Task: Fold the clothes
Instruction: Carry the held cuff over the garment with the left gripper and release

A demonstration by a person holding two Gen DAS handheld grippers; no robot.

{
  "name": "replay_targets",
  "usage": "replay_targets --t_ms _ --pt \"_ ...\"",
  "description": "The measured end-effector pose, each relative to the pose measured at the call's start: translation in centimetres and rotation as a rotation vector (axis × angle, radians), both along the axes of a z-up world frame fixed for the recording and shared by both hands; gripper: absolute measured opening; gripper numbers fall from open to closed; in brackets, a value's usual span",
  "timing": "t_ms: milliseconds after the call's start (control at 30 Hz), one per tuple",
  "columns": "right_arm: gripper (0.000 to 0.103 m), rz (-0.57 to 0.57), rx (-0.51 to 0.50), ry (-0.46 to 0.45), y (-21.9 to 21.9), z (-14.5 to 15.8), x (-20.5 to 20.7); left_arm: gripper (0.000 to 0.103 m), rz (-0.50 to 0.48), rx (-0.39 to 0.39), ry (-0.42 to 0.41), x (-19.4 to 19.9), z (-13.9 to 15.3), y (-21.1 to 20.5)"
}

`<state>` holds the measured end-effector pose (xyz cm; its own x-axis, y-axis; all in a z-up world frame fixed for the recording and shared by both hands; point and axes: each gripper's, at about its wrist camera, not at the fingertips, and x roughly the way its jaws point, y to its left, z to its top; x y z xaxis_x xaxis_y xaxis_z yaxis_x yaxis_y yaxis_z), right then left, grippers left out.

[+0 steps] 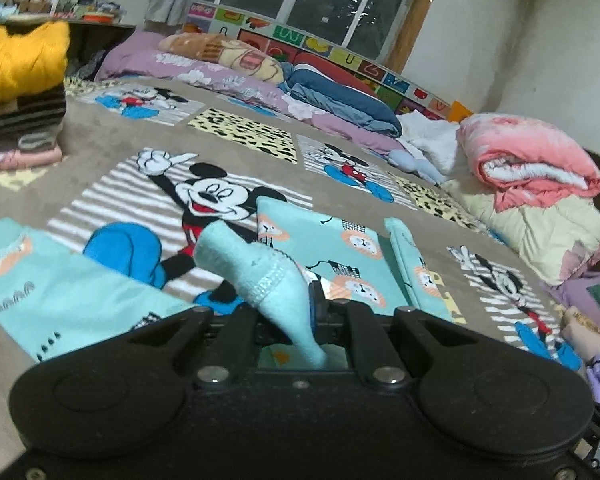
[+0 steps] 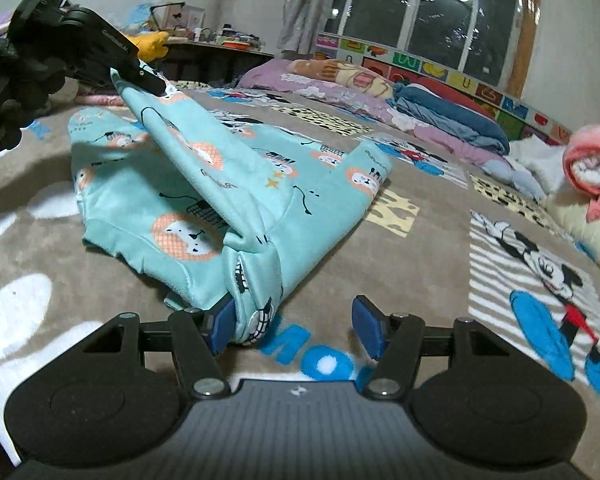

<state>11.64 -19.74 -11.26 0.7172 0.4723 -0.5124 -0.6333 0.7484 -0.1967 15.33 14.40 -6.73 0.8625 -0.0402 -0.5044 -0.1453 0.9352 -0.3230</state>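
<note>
Teal pajama top (image 2: pixel 204 184) lay half folded on the bed (image 2: pixel 420 248); left gripper (image 2: pixel 140 74) was clamped on a raised edge at far left, while right gripper (image 2: pixel 296 326) sat wide open, one pad touching the near fold.

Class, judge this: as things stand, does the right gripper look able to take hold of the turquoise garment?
Probably yes. The right gripper is open, and the turquoise garment has a folded corner already lying against one pad, with only bare blanket between the tongs.
</note>
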Motion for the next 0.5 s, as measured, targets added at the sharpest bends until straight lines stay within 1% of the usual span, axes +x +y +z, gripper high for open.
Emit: replay_targets --t_ms 200,300,367,433,500 --pt "0.062 0.034 -0.030 0.002 -0.3 0.4 -0.1 0.004 0.015 -0.023 0.054 0.1 -2.3 0.9" --pt "0.062 0.098 -0.060 0.029 -0.9 1.0 -0.3 0.004 0.017 -0.035 0.069 0.2 -3.3 1.1" --pt "0.062 0.141 -0.091 0.020 -1.3 1.5 -0.9 0.004 0.014 -0.039 0.068 0.2 -3.6 1.2" --pt "0.062 0.168 -0.064 0.020 -2.0 2.2 -1.1 0.004 0.008 -0.047 0.061 0.2 -3.5 1.3" --pt "0.065 0.185 0.012 0.031 -2.4 2.9 -1.0 0.004 0.008 -0.057 0.059 0.1 -3.7 1.4"
